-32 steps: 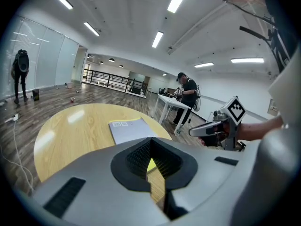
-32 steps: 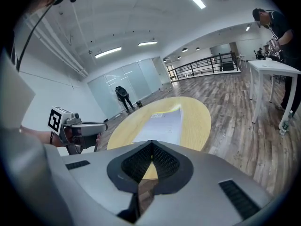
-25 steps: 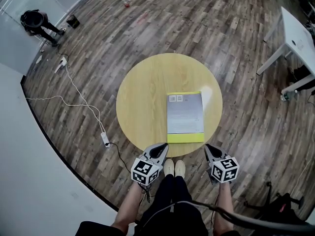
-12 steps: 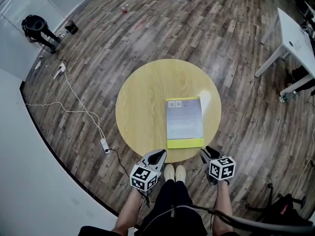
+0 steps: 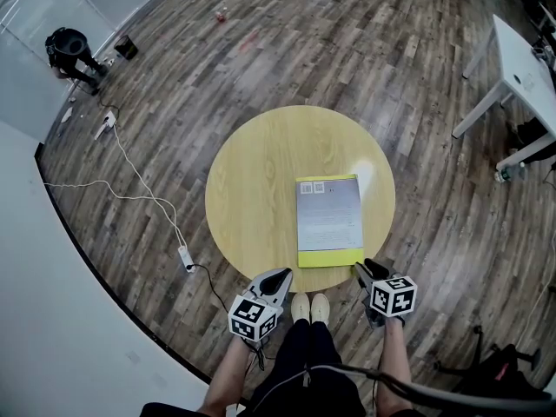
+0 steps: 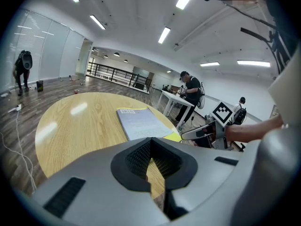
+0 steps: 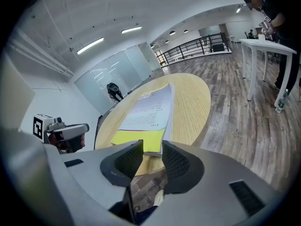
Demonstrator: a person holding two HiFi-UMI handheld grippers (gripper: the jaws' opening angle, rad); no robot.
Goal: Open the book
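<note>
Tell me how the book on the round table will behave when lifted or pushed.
The book looks thin with a paper cover, so it would probably flop when lifted. Lying flat on the glossy table, it would likely slide under a push, not tip.

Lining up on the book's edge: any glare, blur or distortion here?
Head view: sharp, glare patch on the table beside the book, not on it. Right gripper view: book's near edge clear, strong fisheye bending. Left gripper view: glare streaks on the table, left of the book.
</note>
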